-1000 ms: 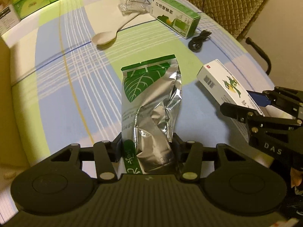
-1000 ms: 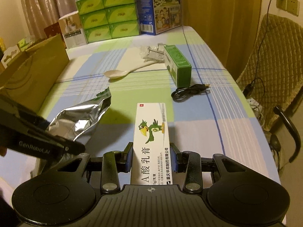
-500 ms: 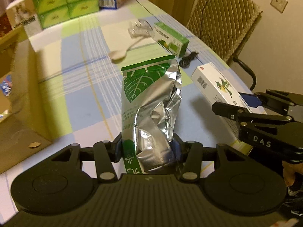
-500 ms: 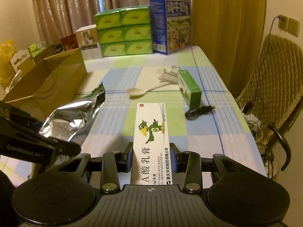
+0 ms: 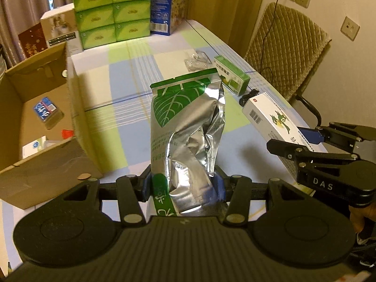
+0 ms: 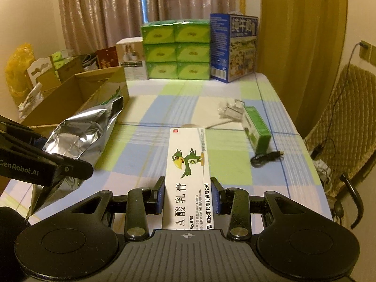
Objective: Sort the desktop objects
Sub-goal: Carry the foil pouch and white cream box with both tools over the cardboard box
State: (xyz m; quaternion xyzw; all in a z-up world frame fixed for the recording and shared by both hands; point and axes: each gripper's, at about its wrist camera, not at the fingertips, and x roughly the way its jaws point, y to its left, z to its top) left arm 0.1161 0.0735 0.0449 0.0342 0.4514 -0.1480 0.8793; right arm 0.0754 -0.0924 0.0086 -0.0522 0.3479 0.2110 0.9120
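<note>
My left gripper (image 5: 183, 185) is shut on a crumpled silver foil pouch (image 5: 188, 127) with a green leaf print, held upright above the checked tablecloth. The right wrist view shows the same pouch (image 6: 82, 136) at the left. My right gripper (image 6: 188, 197) is shut on a long white ointment box (image 6: 188, 164) with a green parrot on it, lifted off the table; this box (image 5: 270, 117) also shows at the right of the left wrist view. An open cardboard box (image 5: 30, 108) stands at the left with a few small packets inside.
A green carton (image 6: 256, 129), a black cable (image 6: 265, 158), a pale spoon partly hidden behind the ointment box, and clear plastic wrap (image 6: 229, 110) lie on the table (image 6: 150, 150). Stacked green tissue packs (image 6: 176, 49) and a blue box (image 6: 232, 47) stand at the far end. A padded chair (image 6: 345, 122) is at the right.
Both grippers have risen with their loads and tilted up, so the far end of the table and the cardboard box have come into view. Grips are unchanged.
</note>
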